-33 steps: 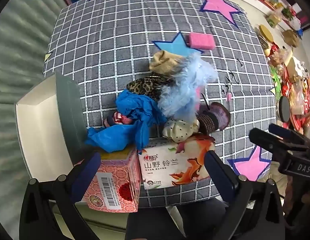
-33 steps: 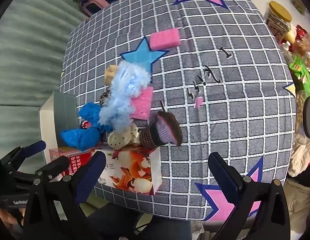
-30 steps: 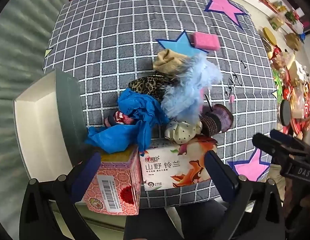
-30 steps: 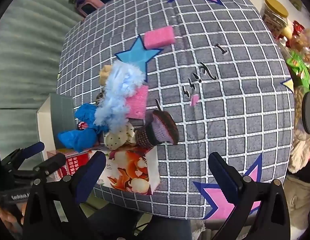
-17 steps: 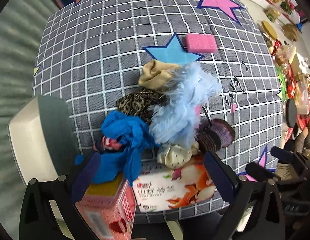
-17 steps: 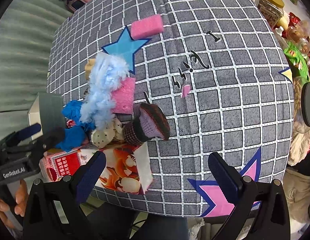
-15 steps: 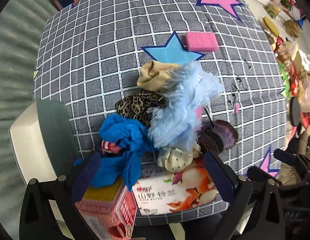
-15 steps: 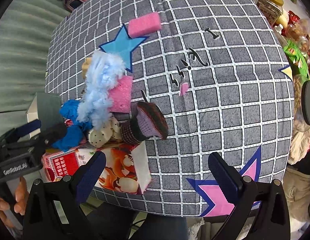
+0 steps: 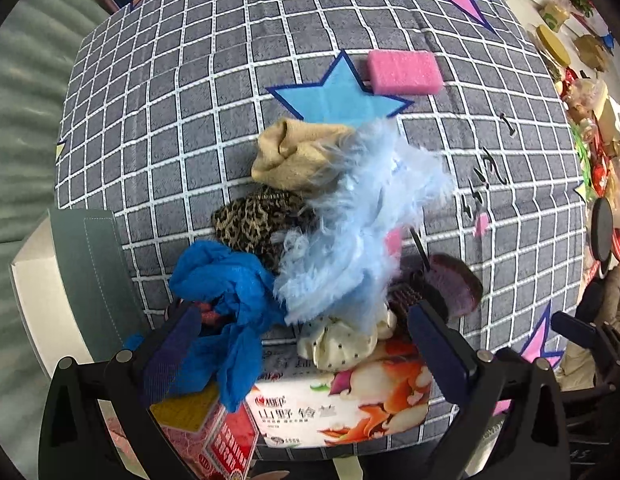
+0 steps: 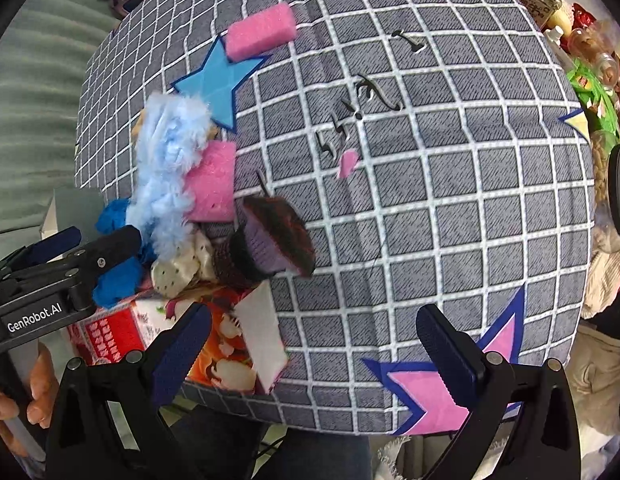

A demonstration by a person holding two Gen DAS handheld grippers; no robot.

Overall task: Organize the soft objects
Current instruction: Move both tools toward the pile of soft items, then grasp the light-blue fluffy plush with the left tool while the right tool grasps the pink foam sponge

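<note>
Both tools are up over the table (image 9: 181, 92) and nothing has been grabbed: the left hand-held gripper (image 9: 305, 344) hangs with its jaws spread wide above the heap, and the right hand-held gripper (image 10: 310, 344) is just as wide apart, holding only air over bare checked cloth. The soft things sit bunched at the near edge; in the left view, a blue cloth (image 9: 225, 292) is at seven o'clock of the fluffy blue piece (image 9: 358, 232), a leopard-print scrap (image 9: 253, 220) at nine and a tan sock (image 9: 293, 156) at eleven. A purple knitted piece (image 10: 269, 240) lies at four o'clock of the fluff, and a pink sponge (image 9: 404, 72) sits well apart, up at one o'clock. Two tissue boxes (image 9: 342, 404) prop the pile from the front. An open white box (image 9: 37, 280) waits at nine o'clock, likely the bin, which would explain the left tool hovering nearest the blue cloth.
</note>
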